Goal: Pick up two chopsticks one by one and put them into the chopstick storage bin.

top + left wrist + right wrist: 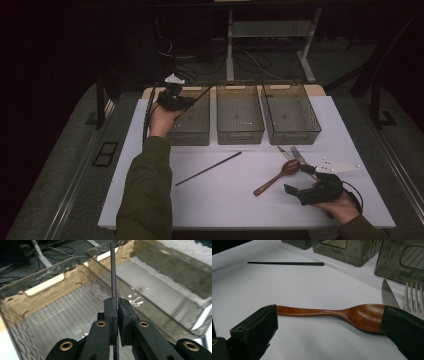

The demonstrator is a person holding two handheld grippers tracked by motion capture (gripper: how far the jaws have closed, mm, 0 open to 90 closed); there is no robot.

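My left gripper (175, 100) (117, 307) is shut on a thin black chopstick (113, 277), which runs straight up between its pads. It hangs above the leftmost clear bin (192, 125) (45, 285), over the bin's near left part. A second black chopstick (208, 168) (285, 263) lies slanted on the white table (225, 200). My right gripper (298, 179) (329, 325) rests low at the front right, open. Between its wide-set jaws lies a wooden spoon (276, 176) (332, 313), one jaw near the handle end and the other over the bowl's tip.
Two more clear bins, middle (240, 117) and right (291, 115), stand in a row beside the left one. A knife (284, 152) (388, 295) and a fork (298, 152) (414, 296) lie just behind the spoon's bowl. The floor beyond is dark, with desk legs and cables.
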